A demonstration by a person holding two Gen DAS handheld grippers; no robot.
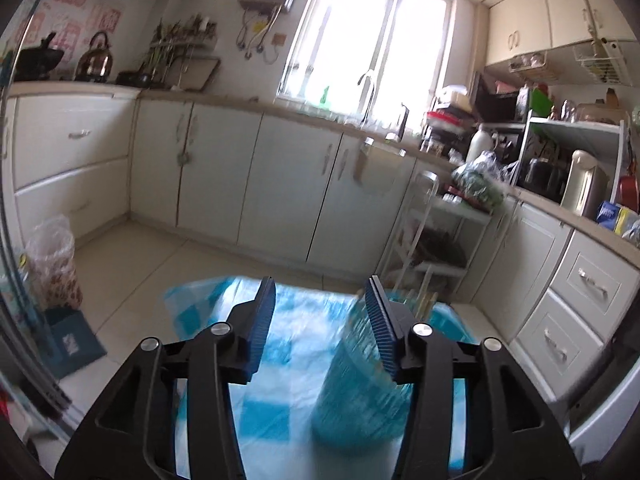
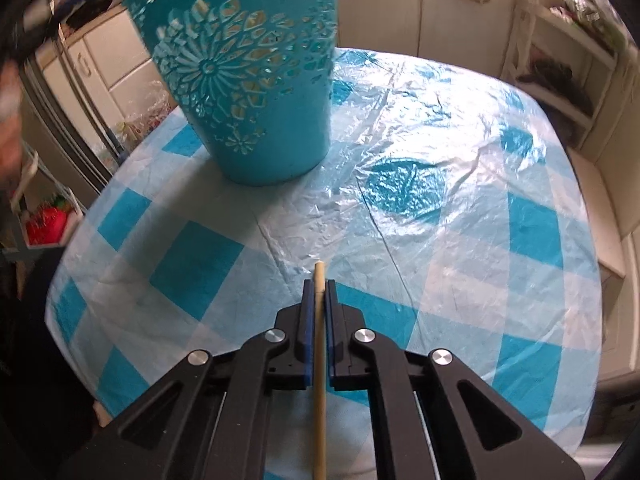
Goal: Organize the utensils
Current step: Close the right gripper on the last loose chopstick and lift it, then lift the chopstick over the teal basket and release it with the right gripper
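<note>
Chopstick (image 2: 319, 320) sits pinched tight in our right gripper (image 2: 319, 286), low over the checked tabletop (image 2: 460, 240). Our left gripper (image 1: 322, 292) has its jaws apart, holding nothing, just beside the blue holder (image 1: 356, 392) standing on the tabletop.

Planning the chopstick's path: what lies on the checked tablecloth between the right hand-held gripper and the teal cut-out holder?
Nothing: in the right wrist view, bare blue-and-white checked plastic tablecloth separates the right hand-held gripper, shut on a pale wooden chopstick, from the teal cut-out holder.
</note>
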